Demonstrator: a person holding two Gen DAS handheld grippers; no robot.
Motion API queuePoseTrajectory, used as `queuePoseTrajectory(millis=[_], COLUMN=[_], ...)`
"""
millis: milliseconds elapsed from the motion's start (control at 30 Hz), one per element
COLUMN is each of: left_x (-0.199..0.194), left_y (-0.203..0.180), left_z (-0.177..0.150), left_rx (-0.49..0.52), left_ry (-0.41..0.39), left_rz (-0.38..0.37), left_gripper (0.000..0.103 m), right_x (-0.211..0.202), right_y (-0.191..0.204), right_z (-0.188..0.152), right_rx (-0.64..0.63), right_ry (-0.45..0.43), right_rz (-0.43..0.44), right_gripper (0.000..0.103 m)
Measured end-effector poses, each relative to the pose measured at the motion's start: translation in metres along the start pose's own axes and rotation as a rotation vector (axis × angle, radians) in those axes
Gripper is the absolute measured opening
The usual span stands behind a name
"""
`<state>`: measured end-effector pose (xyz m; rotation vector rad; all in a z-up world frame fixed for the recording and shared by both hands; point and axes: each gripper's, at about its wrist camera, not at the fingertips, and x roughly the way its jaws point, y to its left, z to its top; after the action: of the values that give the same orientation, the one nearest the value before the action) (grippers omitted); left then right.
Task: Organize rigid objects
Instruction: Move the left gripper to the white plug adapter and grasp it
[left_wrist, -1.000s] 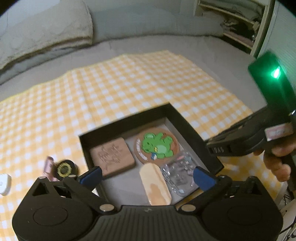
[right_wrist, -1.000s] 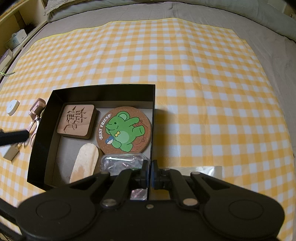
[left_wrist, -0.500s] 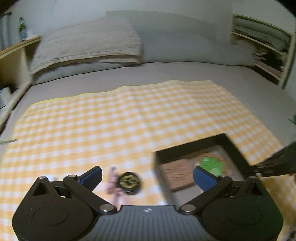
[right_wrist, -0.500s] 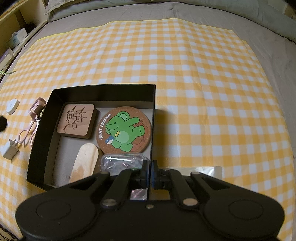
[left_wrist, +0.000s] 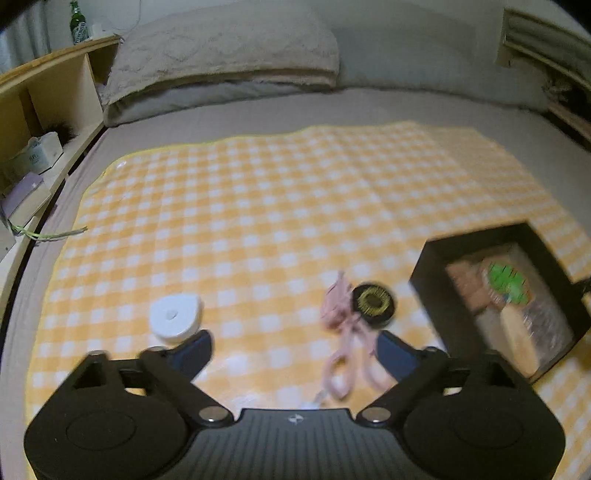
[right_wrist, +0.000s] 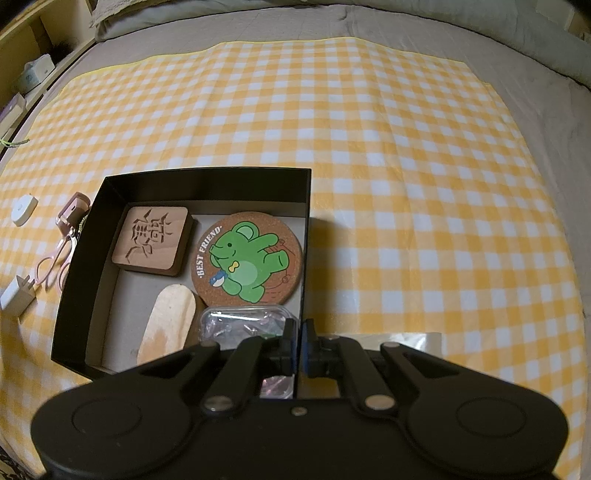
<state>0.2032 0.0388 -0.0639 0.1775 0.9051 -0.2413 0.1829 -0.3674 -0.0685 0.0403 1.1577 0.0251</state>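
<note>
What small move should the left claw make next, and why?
Probably ease the left claw forward and down over the pink scissors-like tool, then close. Its jaws, which have just been narrowing, are apart with nothing pressed between them, and the tool lies loose on the checked cloth just ahead, outside the black box that the shut right claw pinches by its wall.

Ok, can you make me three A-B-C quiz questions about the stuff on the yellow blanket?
1. Where is the green bear coaster? A on the pillow; B inside the black box; C on the shelf.
2. How many things lie in the box? A two; B four; C seven.
3. The right gripper is: A wide open; B holding the coaster; C shut on the box's wall.
Answers: B, it lies on the box floor; B, wooden block, coaster, wooden oval, clear case; C, it pinches the wall's edge.
</note>
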Motion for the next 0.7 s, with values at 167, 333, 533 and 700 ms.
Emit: queuePoseTrajectory(millis=[167, 333, 533, 700], left_x=[0.011, 0.015, 0.023, 0.033], left_y=[0.012, 0.009, -0.001, -0.005], left_z=[-0.012, -0.024, -0.036, -0.040], left_rx=[0.033, 0.073, 0.135, 0.179], left_ry=[0.088, 0.132, 0.194, 0.227], left_rz=[-0.016, -0.074, -0.096, -0.097], left_gripper=[0.061, 0.050, 0.036, 0.029], right_x=[0.001, 0.002, 0.002, 0.002], right_y=[-0.001, -0.002, -0.001, 0.001], right_z=[0.001, 0.002, 0.002, 0.001], right_rx=[0.001, -0.001, -0.002, -0.003], right_ry=[0.000, 0.000, 0.001, 0.001], right_rz=[-0.002, -0.003, -0.004, -0.006], right_gripper=[0.004, 0.004, 0.004, 0.004])
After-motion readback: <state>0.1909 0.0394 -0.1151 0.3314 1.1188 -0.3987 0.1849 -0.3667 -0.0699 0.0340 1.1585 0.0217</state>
